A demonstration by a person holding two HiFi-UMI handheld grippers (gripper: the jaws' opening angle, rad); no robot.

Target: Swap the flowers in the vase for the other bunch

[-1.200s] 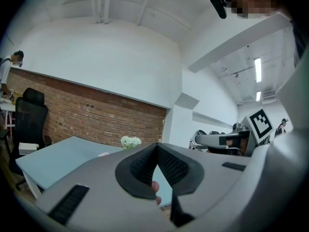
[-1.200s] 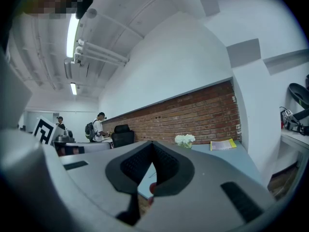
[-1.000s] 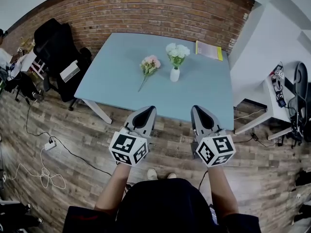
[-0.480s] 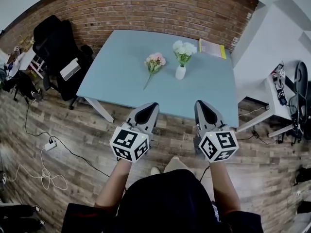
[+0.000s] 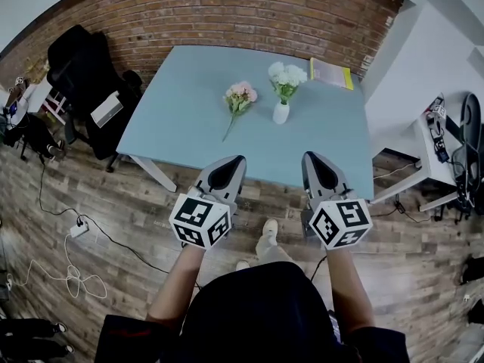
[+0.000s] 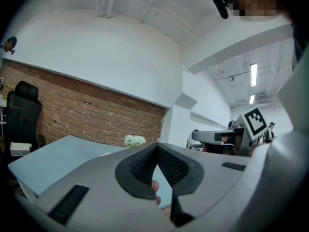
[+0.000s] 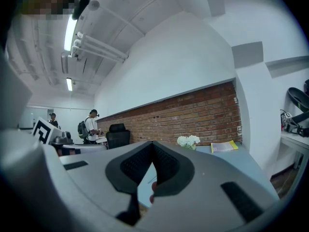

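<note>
Both grippers have edged forward to the near edge of the table as the person steps in, and a shoe now shows between them. The left gripper has its jaws pressed together on nothing. The pink bunch lies flat on the table, well ahead of it. Further right, the white bunch stands in the small vase, ahead and to the left of the right gripper, which is likewise closed and empty.

The flowers look light, soft and easily crushed, so the stems are best pinched low. The vase is probably light and tippy, and worth steadying.

Only the head view shows the pink bunch. The gripper views catch just the white heads above their jaws, and the right one adds people far off.
</note>
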